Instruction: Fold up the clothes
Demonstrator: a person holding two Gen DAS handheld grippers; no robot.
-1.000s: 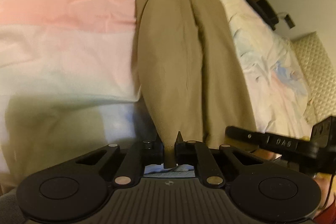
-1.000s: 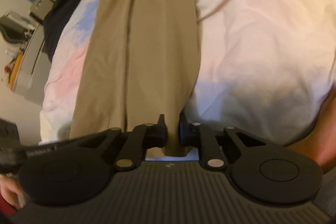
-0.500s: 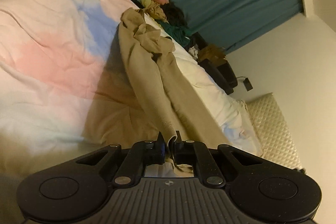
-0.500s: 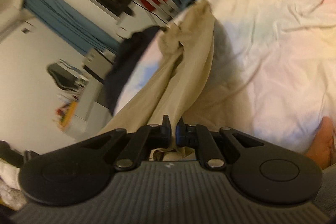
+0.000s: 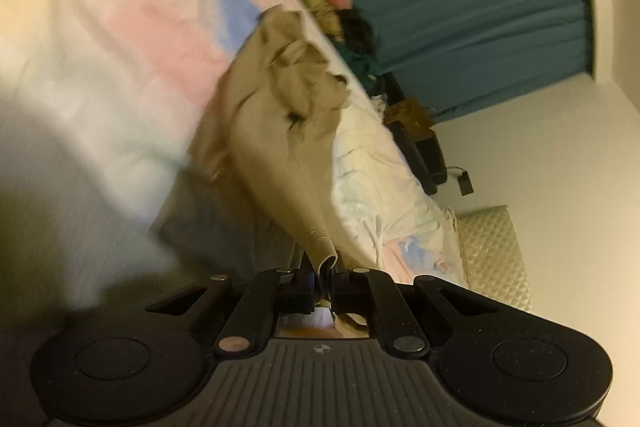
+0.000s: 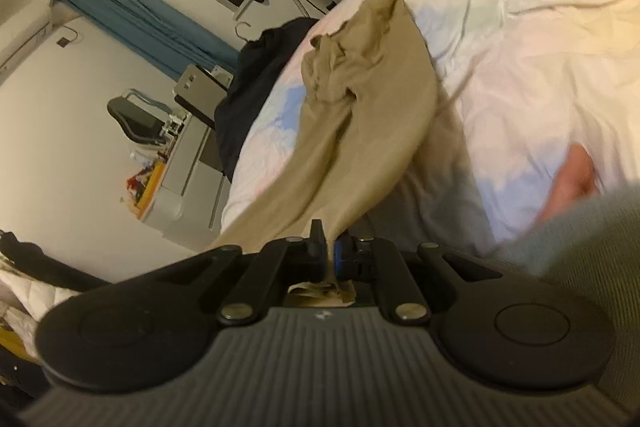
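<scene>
Bedroom w/ a bed [image 5: 120,39] under a pastel sheet of pink, blue and cream patches; teal curtains [image 5: 480,7] fill the upper right of the left wrist view, and a pile of clothes [image 5: 340,7] sits at the bed's far end. Tan trousers [image 5: 280,131] run from a bunched waistband at upper centre down to bottom centre, one leg to each gripper. Left gripper [image 5: 324,275], bottom centre, is pressed together on a ribbed cuff, fabric lifted off the sheet nearby. Right wrist view: trousers [image 6: 360,115] cross mid-frame diagonally; right gripper [image 6: 329,251] pinches the other leg end, w/ a scrap of cloth poking out behind its fingers. Dark garment [image 6: 256,83] hangs off the bed's left edge. Desk [image 6: 192,147] & chair [image 6: 136,115] stand at left by the wall. Left view is blurred.
</scene>
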